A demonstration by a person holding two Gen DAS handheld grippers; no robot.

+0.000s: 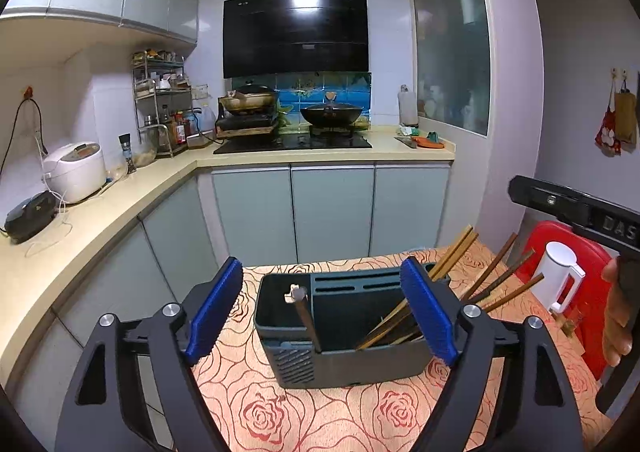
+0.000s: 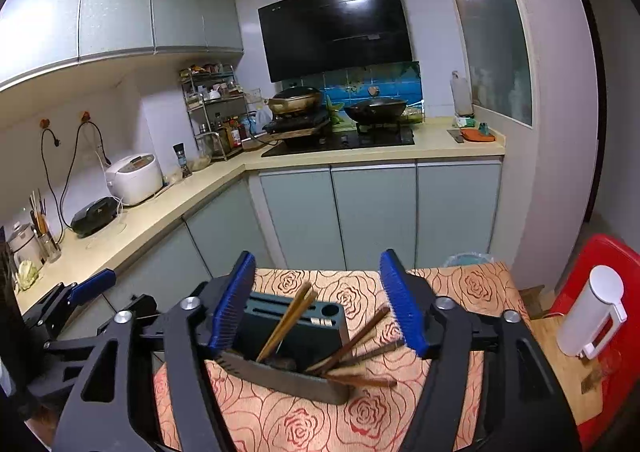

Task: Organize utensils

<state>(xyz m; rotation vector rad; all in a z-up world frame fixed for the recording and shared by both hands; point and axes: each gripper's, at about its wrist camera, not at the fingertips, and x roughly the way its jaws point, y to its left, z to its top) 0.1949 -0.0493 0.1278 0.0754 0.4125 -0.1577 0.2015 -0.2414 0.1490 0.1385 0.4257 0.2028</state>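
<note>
A dark grey utensil holder stands on the rose-patterned table. Several wooden chopsticks lean out of its right side, and a metal-handled utensil stands in its left compartment. My left gripper is open and empty, its blue pads on either side of the holder. In the right wrist view the holder and the chopsticks sit between the blue pads of my right gripper, which is open and empty. My left gripper shows at that view's left.
A white dispenser and a red chair stand right of the table. The L-shaped counter holds a rice cooker, a spice rack and a stove with two pans. Cabinets run below it.
</note>
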